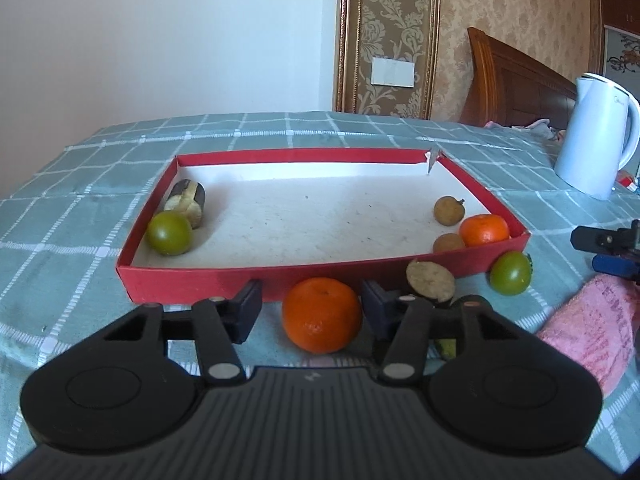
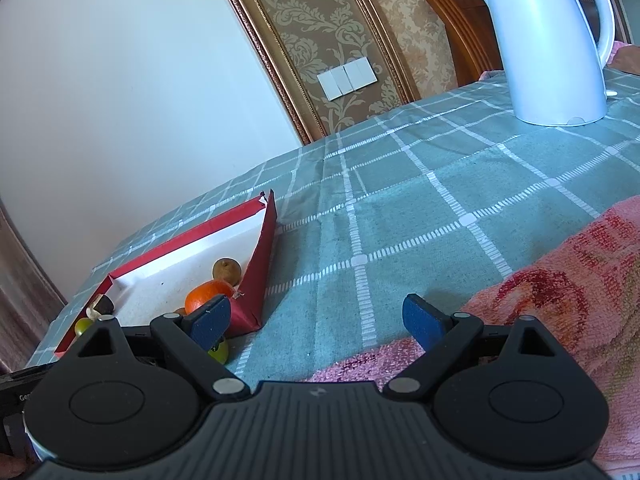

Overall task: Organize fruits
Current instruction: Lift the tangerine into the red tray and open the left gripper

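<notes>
1. Left wrist view first: my left gripper [image 1: 311, 310] has its fingers spread apart with a tangerine [image 1: 322, 315] sitting on the cloth right between them. Neither pad looks like it's touching it, so nothing's clamped.
2. Straight ahead of that gripper is the red box [image 1: 192, 280], shallow, white inside. Far left corner has a green fruit [image 1: 169, 232] and a dark cut piece [image 1: 187, 201] next to it. Right near corner holds a smaller tangerine [image 1: 484, 230] plus two brown longans [image 1: 449, 210].
3. Just outside the box's front wall, right of my fingers, there's a brown cut chunk [image 1: 431, 281] and another green fruit [image 1: 511, 273], both on the checked tablecloth [image 1: 60, 208].
4. Right wrist view: right gripper [image 2: 317, 322] is wide open too, holding nothing, hovering over cloth beside the box's corner.
5. Pink towel [image 2: 560, 280] lies under and right of it, white kettle [image 2: 552, 44] well ahead.
</notes>
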Demonstrator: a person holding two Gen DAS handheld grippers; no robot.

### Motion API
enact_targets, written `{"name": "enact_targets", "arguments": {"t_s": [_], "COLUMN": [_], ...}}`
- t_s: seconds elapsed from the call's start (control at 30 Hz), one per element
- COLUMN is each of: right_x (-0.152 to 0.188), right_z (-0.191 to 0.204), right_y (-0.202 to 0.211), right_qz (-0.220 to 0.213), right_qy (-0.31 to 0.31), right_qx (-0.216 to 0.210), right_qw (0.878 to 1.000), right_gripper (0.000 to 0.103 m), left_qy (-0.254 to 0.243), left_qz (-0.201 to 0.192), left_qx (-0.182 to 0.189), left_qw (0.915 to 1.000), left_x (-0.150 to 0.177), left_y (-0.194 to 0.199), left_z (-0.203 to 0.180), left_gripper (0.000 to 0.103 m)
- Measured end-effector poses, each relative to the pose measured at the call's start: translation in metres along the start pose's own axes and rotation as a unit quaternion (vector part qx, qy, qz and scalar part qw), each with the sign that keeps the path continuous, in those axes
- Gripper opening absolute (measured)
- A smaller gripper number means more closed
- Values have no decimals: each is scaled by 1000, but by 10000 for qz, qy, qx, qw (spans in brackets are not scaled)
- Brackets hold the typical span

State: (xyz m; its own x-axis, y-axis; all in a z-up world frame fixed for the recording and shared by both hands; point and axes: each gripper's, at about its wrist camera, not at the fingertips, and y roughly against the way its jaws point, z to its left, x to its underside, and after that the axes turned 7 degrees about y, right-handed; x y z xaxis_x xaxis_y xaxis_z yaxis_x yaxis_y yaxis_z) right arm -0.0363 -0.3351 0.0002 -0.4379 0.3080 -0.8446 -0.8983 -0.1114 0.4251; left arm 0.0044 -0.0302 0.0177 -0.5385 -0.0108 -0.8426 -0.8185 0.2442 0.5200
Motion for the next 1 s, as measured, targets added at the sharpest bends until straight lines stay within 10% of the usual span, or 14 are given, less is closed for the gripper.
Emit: {"name": "enact_targets", "arguments": {"t_s": [0.57,0.7,1.0], "right_x": [0,1,1], "right_z": [-2,-3,-3], "right_y": [1,1,1], "right_qz": [-24,-30,-23], "right_qy": [-34,-51,-53], "right_qx": [9,8,3], "right_qw": [10000,10000,10000], "right_gripper": [93,93,93], "left_qy": [449,370,292], "left_qz": [340,301,85], "left_qx": [40,200,127], "left_qw": [9984,9987,9995], "left_x": [1,2,6], "left_y": [-4,-2,11], "left_z": [11,8,5], "left_gripper": [61,40,39]}}
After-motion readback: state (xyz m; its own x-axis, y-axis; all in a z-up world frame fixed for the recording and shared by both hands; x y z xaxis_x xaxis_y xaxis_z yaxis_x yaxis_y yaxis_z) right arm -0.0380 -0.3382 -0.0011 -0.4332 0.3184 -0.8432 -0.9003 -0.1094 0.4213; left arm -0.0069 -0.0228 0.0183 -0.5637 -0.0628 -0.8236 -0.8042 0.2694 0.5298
